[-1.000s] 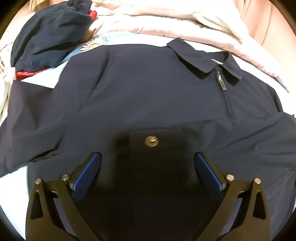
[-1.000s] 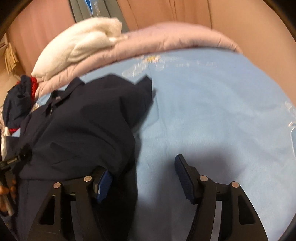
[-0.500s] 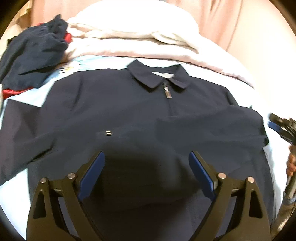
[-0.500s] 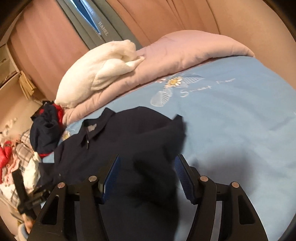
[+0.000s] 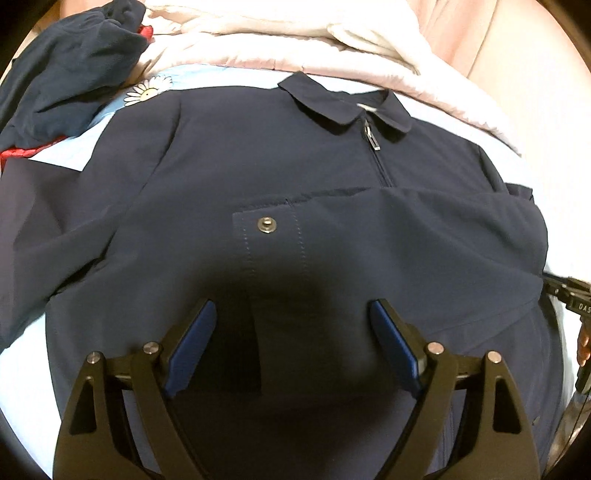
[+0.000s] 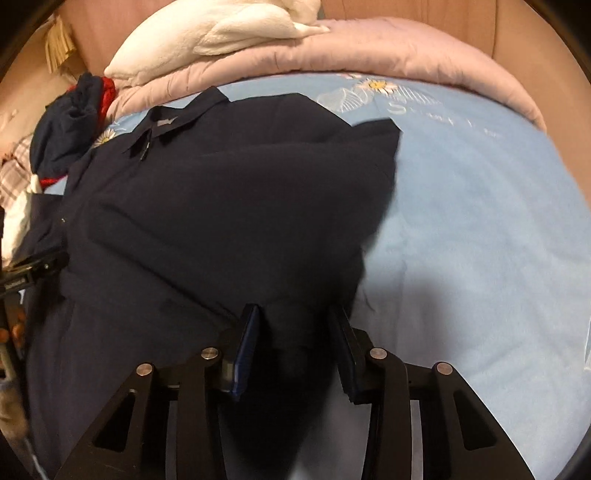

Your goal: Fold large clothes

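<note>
A navy zip jacket [image 5: 258,155] lies face up on the light blue bed sheet [image 6: 480,221], collar toward the pillows. One sleeve is folded across its chest, and the sleeve's cuff with a metal snap [image 5: 265,224] sits in the middle. My left gripper [image 5: 291,306] hovers over that cuff, its jaws wide and closing, the pads apart from the cloth. My right gripper [image 6: 294,310] is at the jacket's [image 6: 221,221] right side. Its jaws are closing around a raised fold of navy cloth that stands between the blue pads [image 6: 246,343].
A pink quilt [image 6: 369,55] and a white blanket [image 6: 221,29] are piled at the head of the bed. A crumpled navy and red garment [image 5: 66,66] lies at the far left. The right gripper's tip and a hand [image 5: 583,343] show at the left wrist view's right edge.
My right gripper's jaws have narrowed, and the jacket's edge now bunches between them. The left wrist view has dropped closer to the jacket; the snap cuff shows again and its jaws are slightly narrower.
</note>
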`<action>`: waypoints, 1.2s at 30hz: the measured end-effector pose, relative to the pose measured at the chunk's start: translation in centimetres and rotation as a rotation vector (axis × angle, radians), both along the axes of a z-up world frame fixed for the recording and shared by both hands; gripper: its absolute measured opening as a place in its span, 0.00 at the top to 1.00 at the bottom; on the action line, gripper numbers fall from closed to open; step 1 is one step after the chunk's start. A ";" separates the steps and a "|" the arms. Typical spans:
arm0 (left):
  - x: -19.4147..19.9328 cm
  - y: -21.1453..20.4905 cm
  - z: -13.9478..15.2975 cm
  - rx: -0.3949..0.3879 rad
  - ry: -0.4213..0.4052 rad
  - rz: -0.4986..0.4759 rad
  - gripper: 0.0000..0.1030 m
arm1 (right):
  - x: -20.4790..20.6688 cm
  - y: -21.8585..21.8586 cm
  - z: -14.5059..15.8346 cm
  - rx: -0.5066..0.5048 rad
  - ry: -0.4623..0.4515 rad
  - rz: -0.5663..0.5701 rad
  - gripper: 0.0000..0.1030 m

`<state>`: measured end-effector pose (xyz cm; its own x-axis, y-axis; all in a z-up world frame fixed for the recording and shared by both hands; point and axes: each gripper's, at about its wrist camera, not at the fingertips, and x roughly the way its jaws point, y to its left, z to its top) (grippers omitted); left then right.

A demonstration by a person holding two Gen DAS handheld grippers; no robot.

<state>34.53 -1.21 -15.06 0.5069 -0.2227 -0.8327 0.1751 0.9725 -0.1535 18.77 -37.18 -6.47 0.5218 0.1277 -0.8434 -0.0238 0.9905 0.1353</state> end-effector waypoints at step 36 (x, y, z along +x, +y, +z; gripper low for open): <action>4.7 6.4 -2.8 -0.845 0.297 0.135 0.67 | 3.6 6.5 3.9 0.239 -0.099 0.074 0.50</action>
<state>39.27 5.22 -17.89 0.3631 -0.7733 -0.5198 -0.0933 0.5249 -0.8460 22.41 -30.72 -2.57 0.5820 0.3580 -0.7302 -0.1195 0.9258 0.3587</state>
